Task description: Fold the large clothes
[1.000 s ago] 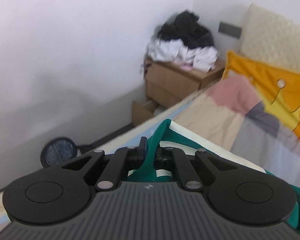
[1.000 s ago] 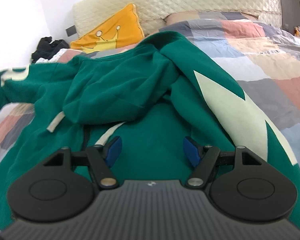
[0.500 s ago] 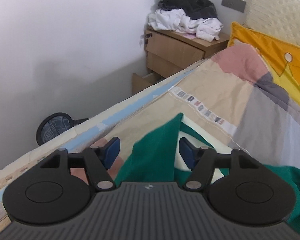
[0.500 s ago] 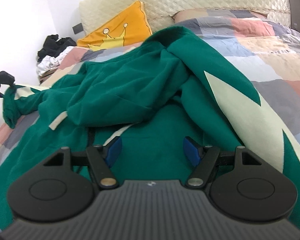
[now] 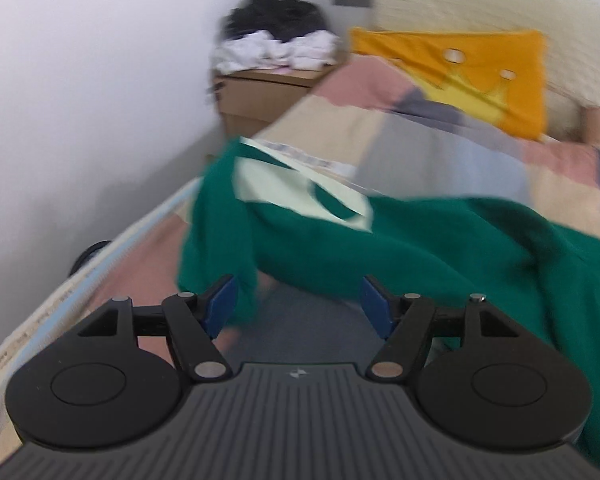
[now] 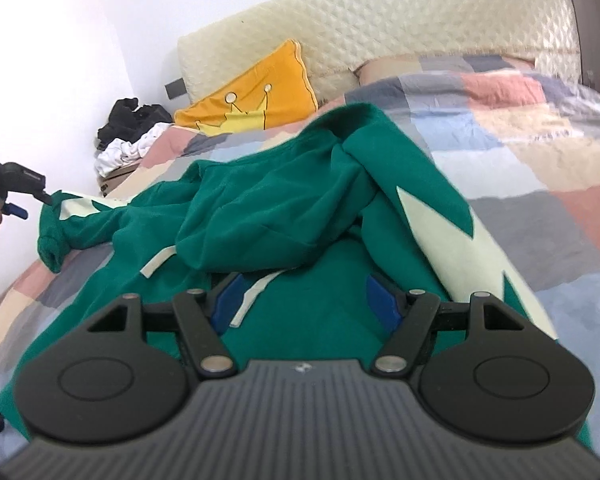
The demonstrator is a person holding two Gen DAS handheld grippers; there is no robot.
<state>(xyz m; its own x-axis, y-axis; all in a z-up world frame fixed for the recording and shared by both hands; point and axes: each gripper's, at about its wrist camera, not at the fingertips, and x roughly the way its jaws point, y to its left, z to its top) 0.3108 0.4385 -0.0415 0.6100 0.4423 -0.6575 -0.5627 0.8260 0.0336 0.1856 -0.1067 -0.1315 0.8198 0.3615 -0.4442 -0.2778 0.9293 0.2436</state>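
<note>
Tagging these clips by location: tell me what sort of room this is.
Most likely a bedroom: a bed with a patchwork quilt, a quilted headboard, and a bedside cabinet piled with clothes.

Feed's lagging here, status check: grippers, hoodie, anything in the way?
Left gripper open, sleeve lying loose ahead of it. Right gripper open over green hoodie, gripping nothing. Hoodie rumpled, unfolded on the bed. Nothing in the way.
</note>
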